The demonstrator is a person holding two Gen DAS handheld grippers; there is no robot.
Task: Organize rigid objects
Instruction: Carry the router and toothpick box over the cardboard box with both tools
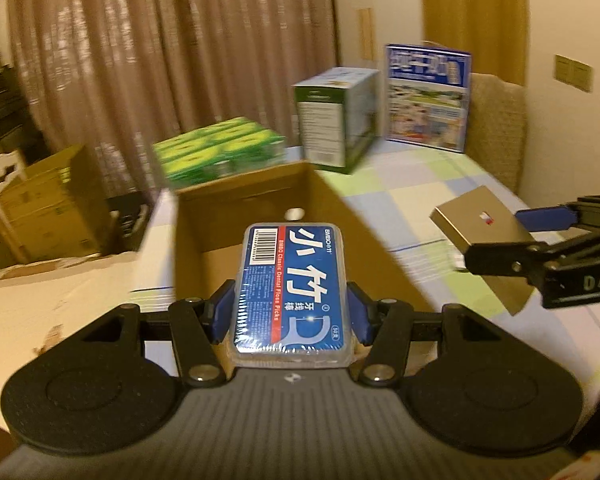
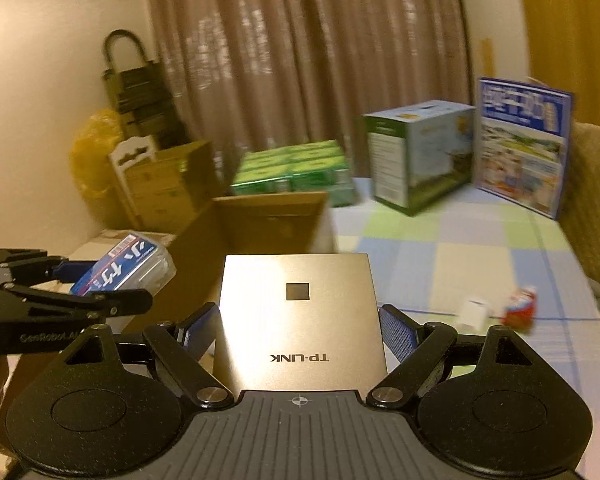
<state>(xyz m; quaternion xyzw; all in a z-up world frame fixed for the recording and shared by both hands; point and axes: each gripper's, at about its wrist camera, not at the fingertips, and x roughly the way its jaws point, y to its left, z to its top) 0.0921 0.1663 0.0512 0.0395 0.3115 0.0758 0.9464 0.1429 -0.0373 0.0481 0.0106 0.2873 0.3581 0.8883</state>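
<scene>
My left gripper (image 1: 292, 312) is shut on a blue dental floss pick box (image 1: 294, 280) and holds it over the open cardboard box (image 1: 244, 196). My right gripper (image 2: 298, 330) is shut on a flat gold TP-LINK box (image 2: 300, 312), held above the table's checked cloth just right of the cardboard box (image 2: 268, 216). In the left wrist view the right gripper (image 1: 512, 240) and the gold box (image 1: 480, 232) show at the right. In the right wrist view the left gripper (image 2: 100, 284) with the floss box (image 2: 120, 268) shows at the left.
At the back of the table stand a green multipack (image 1: 220, 152), a green-white carton (image 1: 336, 116) and a blue upright box (image 1: 428, 96). A small white item (image 2: 474, 314) and a red item (image 2: 522, 308) lie on the checked cloth (image 2: 440, 248). More cardboard boxes (image 1: 48, 208) stand left.
</scene>
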